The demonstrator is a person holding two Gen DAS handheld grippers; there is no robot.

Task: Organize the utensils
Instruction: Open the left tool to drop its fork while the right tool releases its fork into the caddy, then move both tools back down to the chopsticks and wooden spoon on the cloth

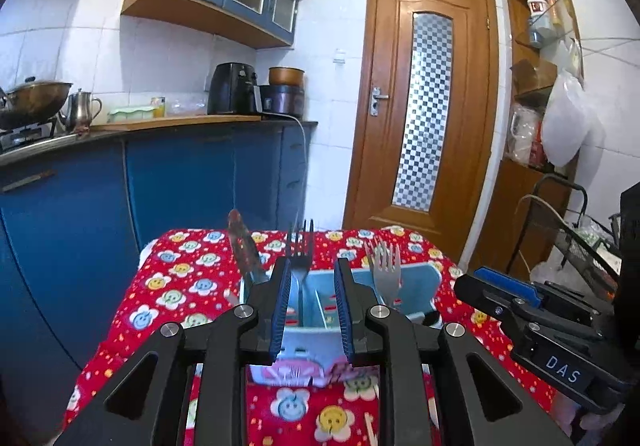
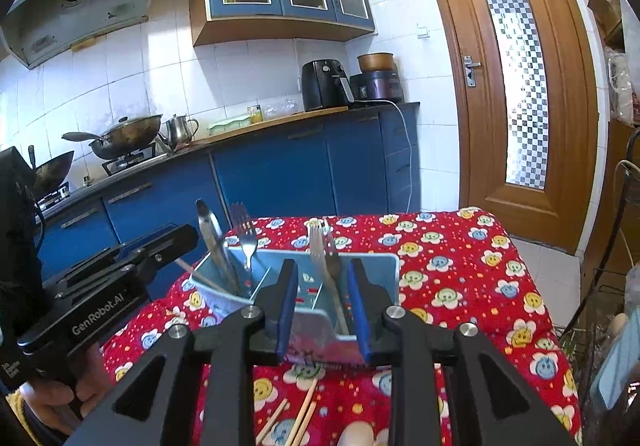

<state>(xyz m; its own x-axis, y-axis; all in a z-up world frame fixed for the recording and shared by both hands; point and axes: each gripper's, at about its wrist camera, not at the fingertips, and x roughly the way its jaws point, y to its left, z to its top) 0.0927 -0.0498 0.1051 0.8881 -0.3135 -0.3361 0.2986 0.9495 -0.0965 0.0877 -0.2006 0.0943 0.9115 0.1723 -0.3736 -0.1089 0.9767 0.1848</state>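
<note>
Nearest the right wrist camera, wooden chopsticks [image 2: 298,420] lay loose on the red flowered tablecloth [image 2: 460,274] at six o'clock. Both grippers stood slightly spread with nothing between their pads: the left gripper [image 1: 311,310] and the right gripper [image 2: 323,308] each faced the pale blue utensil holder [image 1: 420,278] at twelve o'clock. Forks [image 1: 385,272] and a spoon [image 1: 243,246] stood upright in its compartments. Beyond it, blue cabinets [image 2: 280,174] and a wooden door [image 1: 424,106].
</note>
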